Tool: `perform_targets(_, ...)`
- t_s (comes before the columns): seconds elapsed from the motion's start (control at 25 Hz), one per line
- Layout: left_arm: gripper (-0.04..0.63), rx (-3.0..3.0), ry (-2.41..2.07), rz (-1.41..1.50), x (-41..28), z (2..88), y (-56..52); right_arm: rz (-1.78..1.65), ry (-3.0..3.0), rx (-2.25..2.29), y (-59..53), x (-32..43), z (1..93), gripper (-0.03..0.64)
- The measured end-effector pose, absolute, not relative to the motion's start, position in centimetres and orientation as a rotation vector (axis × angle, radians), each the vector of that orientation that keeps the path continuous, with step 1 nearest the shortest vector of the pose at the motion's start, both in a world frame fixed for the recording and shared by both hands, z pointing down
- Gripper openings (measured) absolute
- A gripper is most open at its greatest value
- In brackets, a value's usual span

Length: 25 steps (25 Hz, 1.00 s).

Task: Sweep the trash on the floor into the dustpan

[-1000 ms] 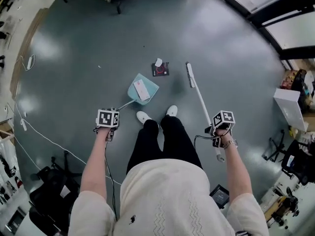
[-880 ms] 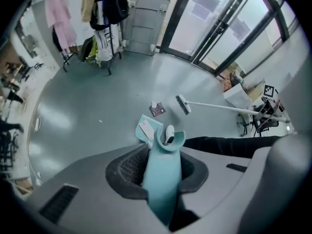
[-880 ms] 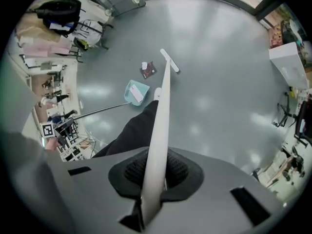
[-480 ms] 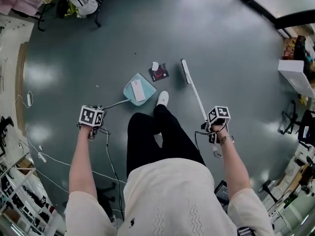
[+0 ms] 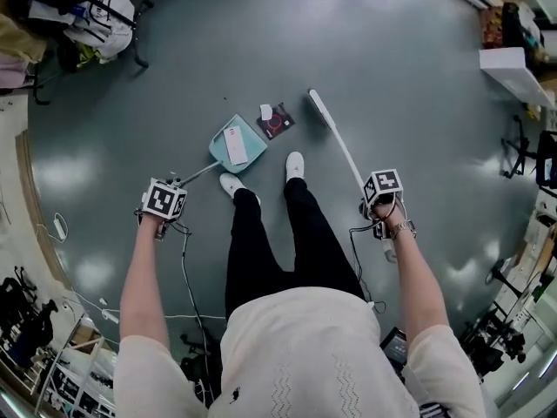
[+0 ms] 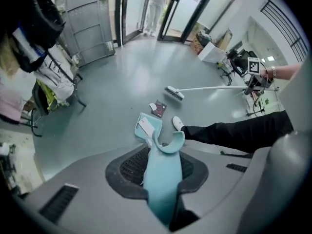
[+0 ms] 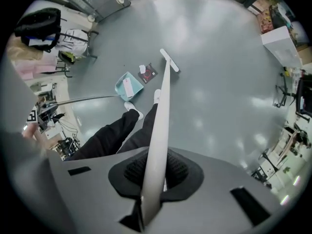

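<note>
A light-blue dustpan (image 5: 235, 144) rests on the grey floor with a white slip of paper (image 5: 234, 139) in it. My left gripper (image 5: 162, 217) is shut on its long handle (image 6: 163, 179). Just right of the pan lie a dark wrapper (image 5: 280, 119) and a small white scrap (image 5: 265, 111). A white broom (image 5: 343, 152) slants from its head (image 5: 319, 110), right of the wrapper, back to my right gripper (image 5: 380, 213), which is shut on the stick (image 7: 157, 145). In the left gripper view the dustpan (image 6: 148, 127), wrapper (image 6: 159, 108) and broom head (image 6: 174, 92) line up ahead.
The person's legs and white shoes (image 5: 294, 165) stand between pan and broom. Chairs with bags (image 5: 104, 16) are at upper left, cables (image 5: 187, 286) trail on the floor at left, and a white box (image 5: 509, 70) and equipment line the right side.
The person has stepped, and both feet now stand apart behind the trash. Dustpan and broom head keep their places beside the wrapper; both grippers still hold their handles.
</note>
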<state>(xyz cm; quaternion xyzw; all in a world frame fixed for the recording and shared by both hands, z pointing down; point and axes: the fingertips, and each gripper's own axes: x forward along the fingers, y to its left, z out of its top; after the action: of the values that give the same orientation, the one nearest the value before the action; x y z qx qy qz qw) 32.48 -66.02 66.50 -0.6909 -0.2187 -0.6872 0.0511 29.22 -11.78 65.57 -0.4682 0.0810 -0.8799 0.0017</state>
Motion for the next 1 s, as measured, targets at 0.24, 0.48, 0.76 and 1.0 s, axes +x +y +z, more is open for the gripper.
perform_targets(0.24,0.094,-1.989,-0.795,-2.017,37.4,68.7,-69.3,-2.715,0.149,-1.434,-17.5,28.5,69.2,0.051)
perform_targets(0.48,0.094,-1.892,-0.864,-1.936,39.6,70.5,-67.5,-2.755,0.205,-1.482,-23.2,28.4,71.0,0.052)
perform_targets(0.76,0.094,-1.945,-0.835,-1.989,39.1,70.5,-67.6,-2.787,0.396,-1.405,-31.4,25.5,70.7,0.059)
perform_targets(1.0,0.094,-2.078,-0.741,-2.075,38.0,70.7,-67.0,-2.817,0.514,-1.333,-35.3,23.4,69.6,0.074)
